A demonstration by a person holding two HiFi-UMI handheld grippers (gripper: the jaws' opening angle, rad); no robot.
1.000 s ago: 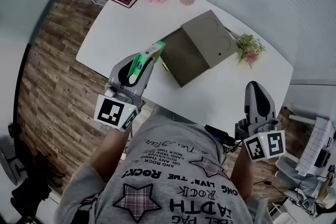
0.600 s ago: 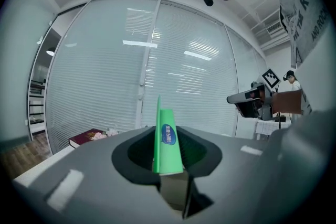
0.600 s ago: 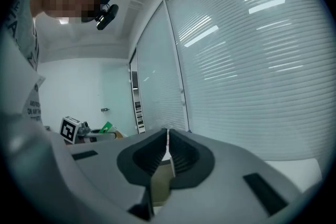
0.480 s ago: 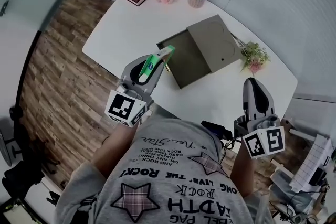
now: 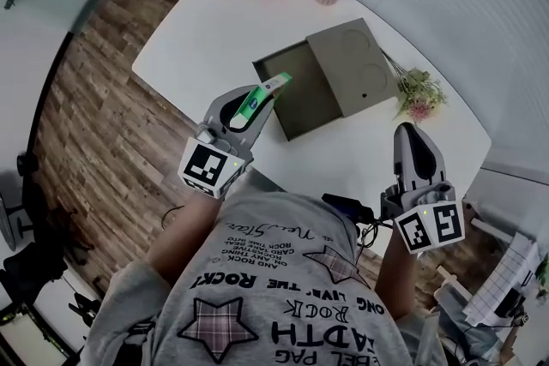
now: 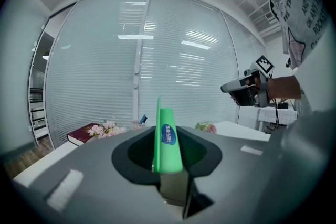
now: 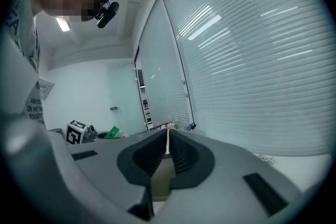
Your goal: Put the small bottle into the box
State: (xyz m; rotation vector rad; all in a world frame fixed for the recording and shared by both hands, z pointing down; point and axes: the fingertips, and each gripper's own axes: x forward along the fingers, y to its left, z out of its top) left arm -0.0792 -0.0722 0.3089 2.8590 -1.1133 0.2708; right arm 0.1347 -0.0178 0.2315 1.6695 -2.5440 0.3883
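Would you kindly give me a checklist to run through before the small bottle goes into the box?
1. Grip: ok. The left gripper has its jaws closed on the small bottle.
2. Box open: ok. The lid sits off to one side, exposing the dark inside of the box.
3. Compartment free: ok. Nothing shows inside in the head view.
4. Bottle over the opening: not ok. Only its tip reaches the box's near edge.
5. Bottle height above the box: cannot tell.
6. Right gripper out of the way: ok. It is shut, empty and well to the side of the box.
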